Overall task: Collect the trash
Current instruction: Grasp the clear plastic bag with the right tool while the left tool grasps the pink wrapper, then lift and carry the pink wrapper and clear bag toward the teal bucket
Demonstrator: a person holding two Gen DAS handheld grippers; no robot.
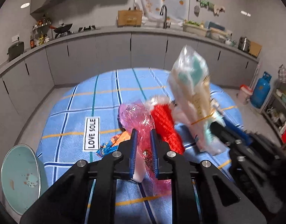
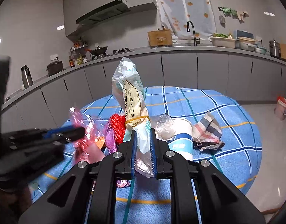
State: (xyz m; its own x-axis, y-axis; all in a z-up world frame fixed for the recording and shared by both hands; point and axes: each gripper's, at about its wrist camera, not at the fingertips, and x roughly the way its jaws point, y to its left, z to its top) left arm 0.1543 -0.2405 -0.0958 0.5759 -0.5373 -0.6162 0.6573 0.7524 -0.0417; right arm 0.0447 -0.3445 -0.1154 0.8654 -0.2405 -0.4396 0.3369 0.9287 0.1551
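Fingers of the left gripper (image 1: 144, 149) pinch a crinkled pink cellophane wrapper (image 1: 141, 123) off the blue checked desk (image 1: 72, 112); right gripper (image 2: 144, 149) clamps the tall clear tissue bag (image 2: 130, 93) upright, likely gathering both for disposal.

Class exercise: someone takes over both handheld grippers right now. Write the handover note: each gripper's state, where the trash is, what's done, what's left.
Left gripper: shut on the pink plastic wrapper.
Right gripper: shut on the clear tissue bag, held upright above the table.
On the blue checked tablecloth: red mesh, paper cup, orange-blue wrapper, striped cloth.
Bin: at the table's left edge.
Done: two pieces gripped.
Left: bin both, then collect the remaining trash.
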